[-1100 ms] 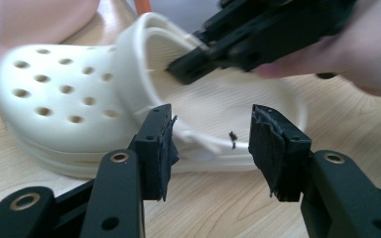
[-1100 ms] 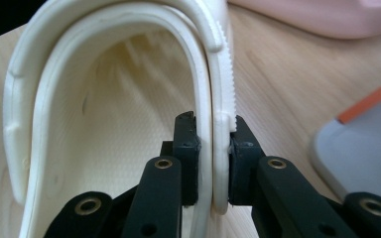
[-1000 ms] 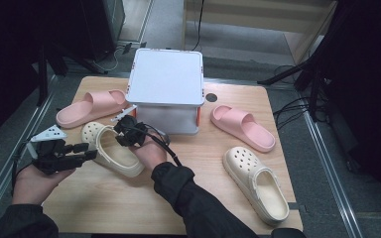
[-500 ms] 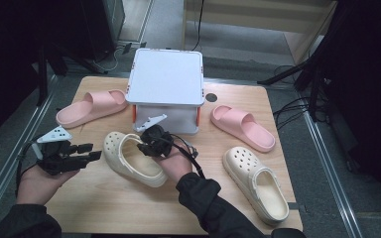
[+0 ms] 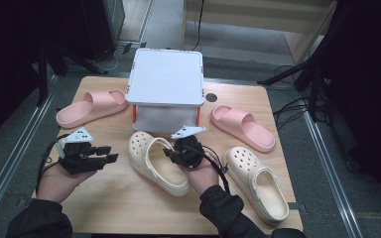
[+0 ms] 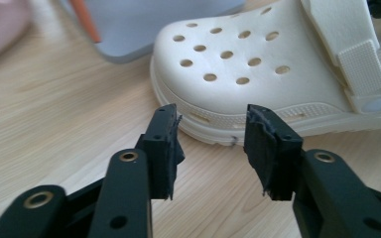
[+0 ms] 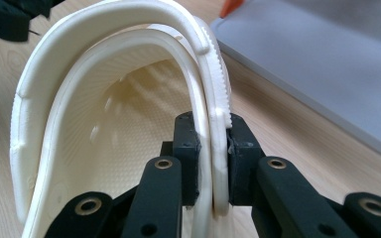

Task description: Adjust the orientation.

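While the high view is laying out the whole light wooden table point(image 5: 114, 208), it is showing, from the left, a pink foam slide sandal point(image 5: 92, 106), then the left gripper point(image 5: 110, 153) hovering just above the bare wood with nothing between its jaws. Those jaws have just been closing and are standing partly apart. The left gripper view is adding what the high view cannot: the two black pads point(image 6: 167, 144) are pointing at the perforated toe of the cream-coloured foam clog with a heel strap point(image 6: 278, 69), near it but not touching.

Further right, that clog point(image 5: 156, 161) is lying in front of the grey lidded plastic box point(image 5: 166, 84), and the right gripper point(image 5: 174, 155) is sitting at its rim. The right gripper view is making the hold plain: the right gripper point(image 7: 213, 148) is clamping narrowly on the clog's side wall and ridged strap point(image 7: 217, 89) together, with the box point(image 7: 327, 59) just beside.

At the right, a second cream clog point(image 5: 258, 181) and a second pink slide point(image 5: 242, 126) are lying apart.
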